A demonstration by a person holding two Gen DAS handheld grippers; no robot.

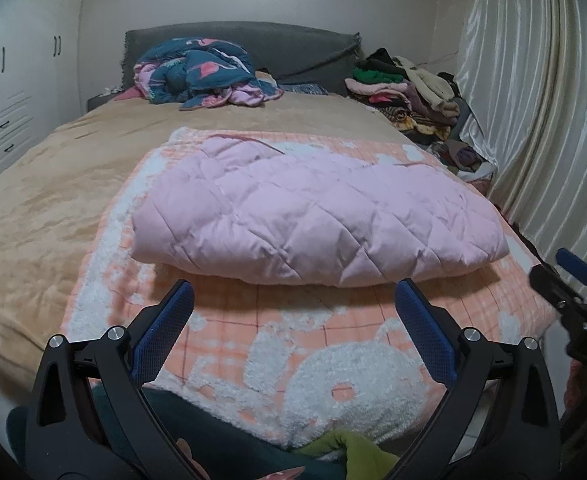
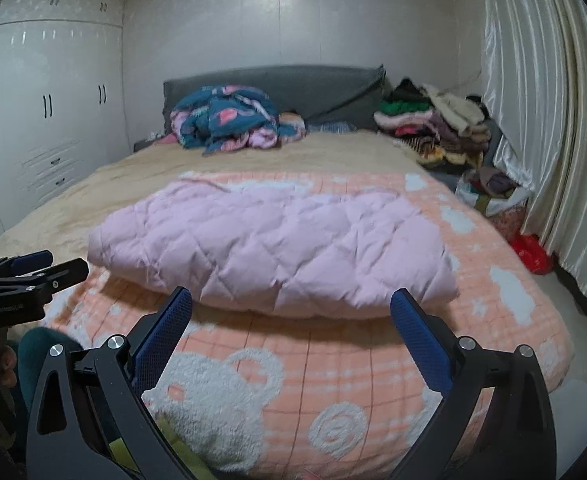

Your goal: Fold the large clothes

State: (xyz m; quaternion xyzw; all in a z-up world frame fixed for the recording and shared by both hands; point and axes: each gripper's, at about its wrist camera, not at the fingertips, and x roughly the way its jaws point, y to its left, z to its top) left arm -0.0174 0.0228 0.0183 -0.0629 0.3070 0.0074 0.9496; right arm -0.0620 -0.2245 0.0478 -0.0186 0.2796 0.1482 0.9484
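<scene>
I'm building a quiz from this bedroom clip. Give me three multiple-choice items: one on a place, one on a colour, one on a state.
1. Where does the folded pink quilted garment lie?
A. on the peach bear-print blanket
B. on the floor
C. against the grey headboard

2. What colour are the fingers of the right hand-held gripper?
A. red
B. blue
C. white

3. How does the left hand-held gripper stand?
A. shut on the garment
B. shut on nothing
C. open, empty

Key: 1 A, the blanket shows all around it; 2 B, blue textured pads; 3 C, fingers spread wide, nothing between them.
</scene>
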